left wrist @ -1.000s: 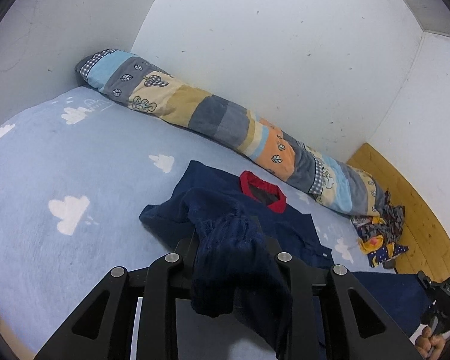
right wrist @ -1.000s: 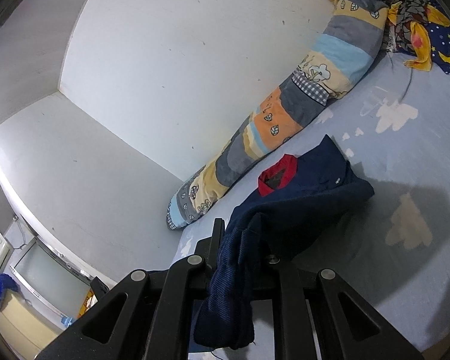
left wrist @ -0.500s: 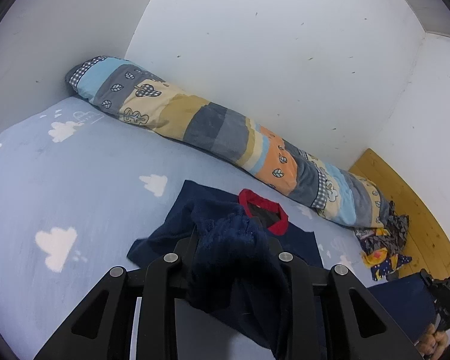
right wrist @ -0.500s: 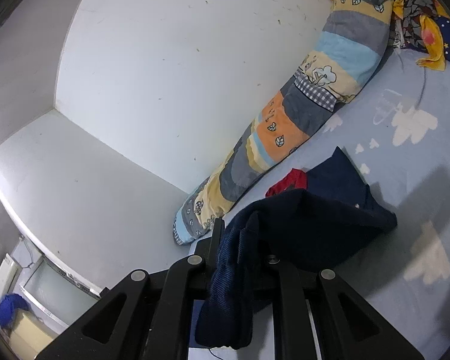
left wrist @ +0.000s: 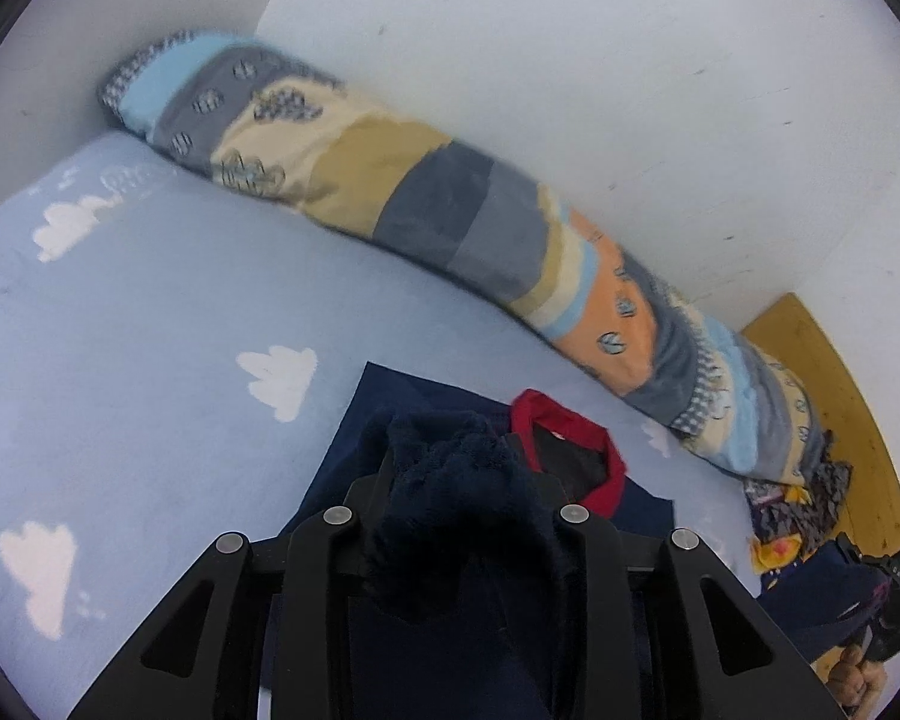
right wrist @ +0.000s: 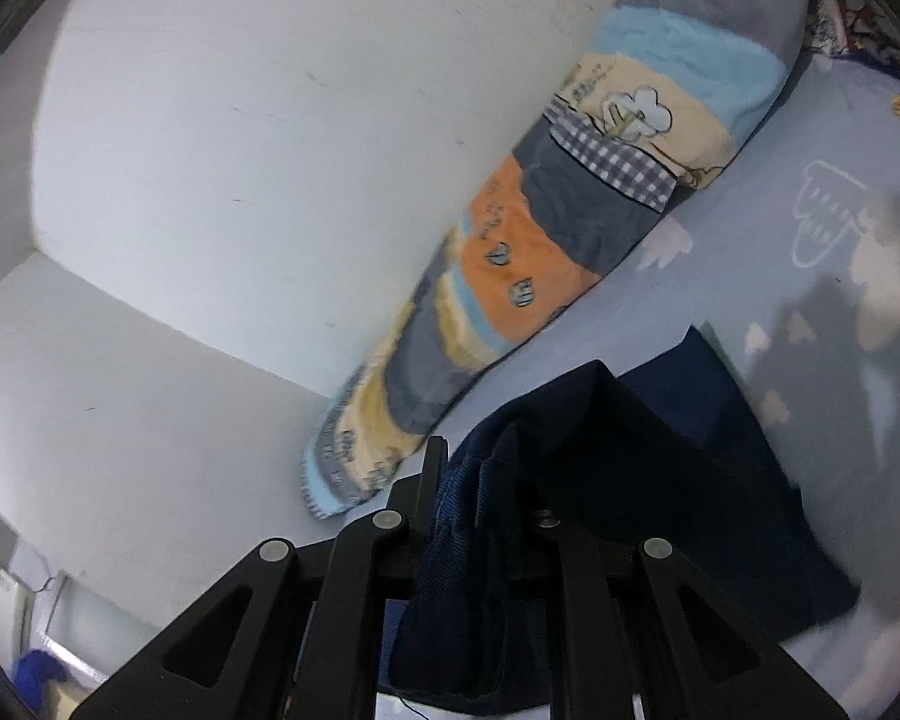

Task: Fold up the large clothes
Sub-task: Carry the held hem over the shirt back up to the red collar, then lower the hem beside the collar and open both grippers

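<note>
Your left gripper (left wrist: 456,480) is clamped on a bunched fold of the navy garment (left wrist: 426,420) — your right gripper (right wrist: 480,480) pinches another edge; the rest lies just ahead on the cloud-print bed (left wrist: 150,330).

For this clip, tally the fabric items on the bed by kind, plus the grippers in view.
Navy garment with red collar: 1
Long patchwork bolster: 1
Heap of patterned clothes at the bolster's end: 1
Grippers, left gripper and right gripper, both clamping navy cloth: 2
Total: 5
</note>
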